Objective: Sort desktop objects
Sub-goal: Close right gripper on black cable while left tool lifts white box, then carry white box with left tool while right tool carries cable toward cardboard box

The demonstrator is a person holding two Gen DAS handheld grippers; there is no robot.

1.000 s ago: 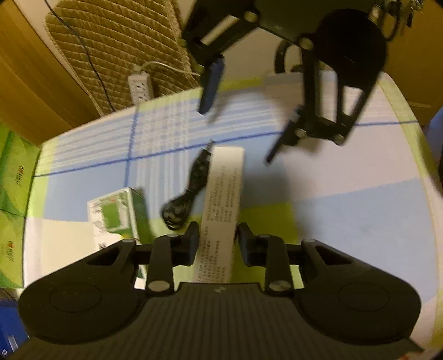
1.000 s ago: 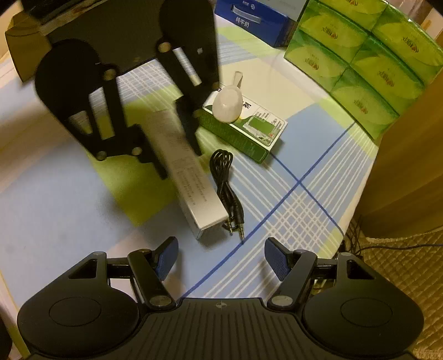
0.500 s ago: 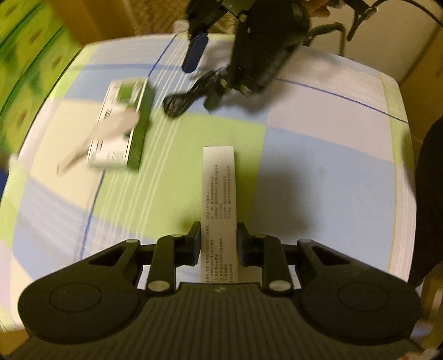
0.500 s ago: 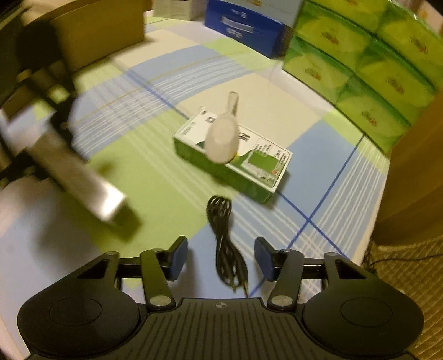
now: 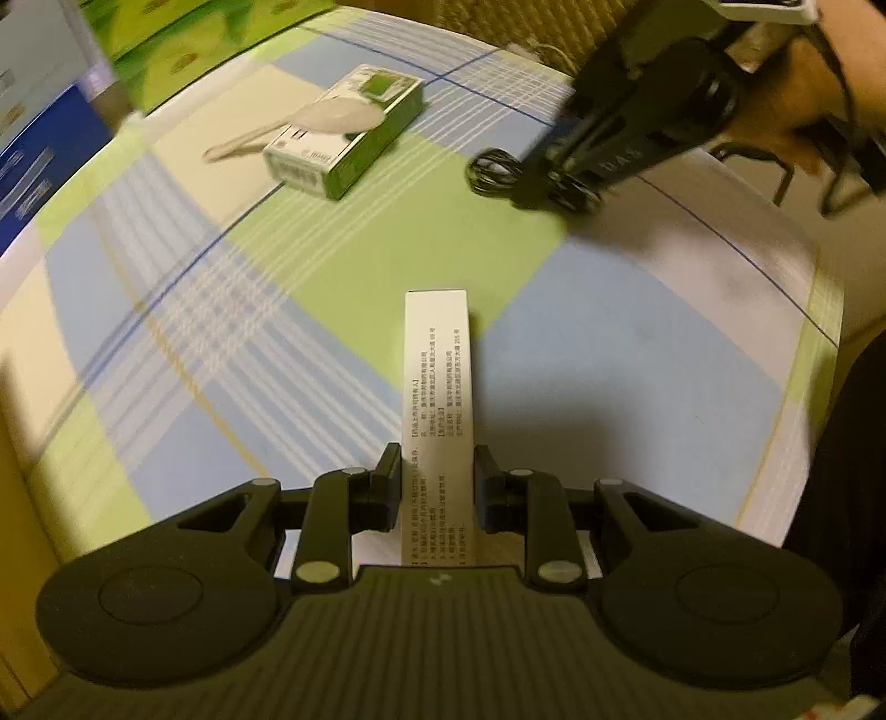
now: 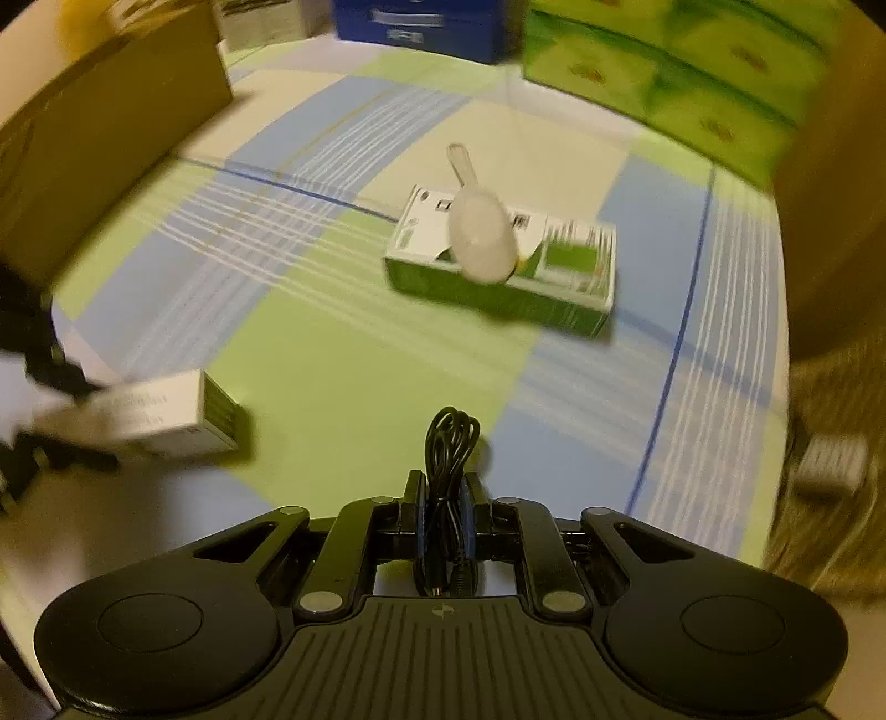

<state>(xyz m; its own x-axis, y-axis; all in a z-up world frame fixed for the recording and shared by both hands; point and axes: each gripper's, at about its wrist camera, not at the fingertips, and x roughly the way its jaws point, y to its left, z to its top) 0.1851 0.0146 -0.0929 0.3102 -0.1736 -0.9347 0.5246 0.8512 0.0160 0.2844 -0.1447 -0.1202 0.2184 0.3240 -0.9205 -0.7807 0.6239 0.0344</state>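
Observation:
My left gripper (image 5: pixel 437 471) is shut on a long white box (image 5: pixel 437 376) with small print, held above the checked tablecloth; the same white box (image 6: pixel 160 418) shows blurred at the left of the right wrist view. My right gripper (image 6: pixel 443 501) is shut on a coiled black cable (image 6: pixel 449 443), whose loop sticks out past the fingertips. From the left wrist view the right gripper (image 5: pixel 559 177) is at the far right with the black cable (image 5: pixel 493 171) in it. A green and white box (image 6: pixel 501 271) lies on the table with a white plastic scoop (image 6: pixel 479 235) resting on top.
Green tissue packs (image 6: pixel 681 66) and a blue box (image 6: pixel 421 25) line the far edge. A brown cardboard box (image 6: pixel 105 127) stands at the left. A white power strip (image 6: pixel 830 462) lies off the table at the right. A person's hand (image 5: pixel 792 83) holds the right gripper.
My right gripper has gone down over the black cable and shut on it. My left gripper has carried the white box away from the cable and swung its view to the left.

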